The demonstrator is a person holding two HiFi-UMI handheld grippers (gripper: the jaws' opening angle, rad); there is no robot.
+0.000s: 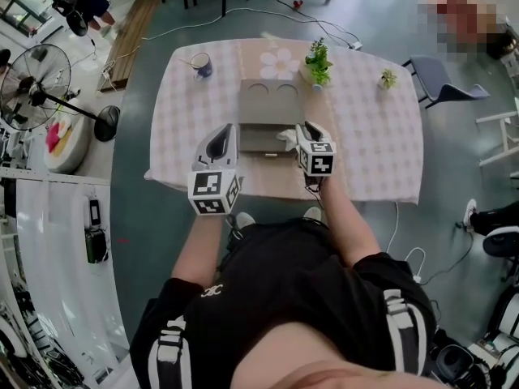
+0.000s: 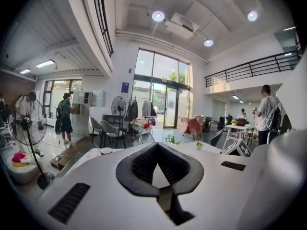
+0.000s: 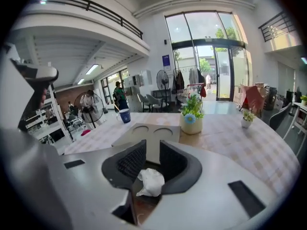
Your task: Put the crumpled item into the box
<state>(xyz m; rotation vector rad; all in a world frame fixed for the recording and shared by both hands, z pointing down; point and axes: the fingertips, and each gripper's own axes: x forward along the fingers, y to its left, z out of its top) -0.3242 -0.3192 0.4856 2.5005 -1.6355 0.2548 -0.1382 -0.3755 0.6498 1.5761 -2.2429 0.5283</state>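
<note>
Right gripper [image 1: 309, 130] hangs at the near right corner of the box [image 1: 261, 108] in the head view. The white crumpled item [image 1: 286, 136] sits just off its tips, toward the box's middle. The left gripper [image 1: 225, 134] hovers at the box's near left corner, farther from the wad. From above, the right gripper covers that corner, so whether the wad rests inside the box or on its rim is hard to tell.

The left gripper view looks out over the room, not at the box. Its jaws meet at the tips with nothing between them, and neither box nor wad appears.

The right gripper view shows the relation that matters. The jaws stand apart, pointing across the box toward its raised lid [image 3: 149, 128] with two round marks. The wad lies low between them, close to the throat and against the right-hand pad. It is a lump with no clear long axis, and no squeeze on it is evident. A potted plant [image 3: 192, 116] stands beyond the box's far right side.
</note>
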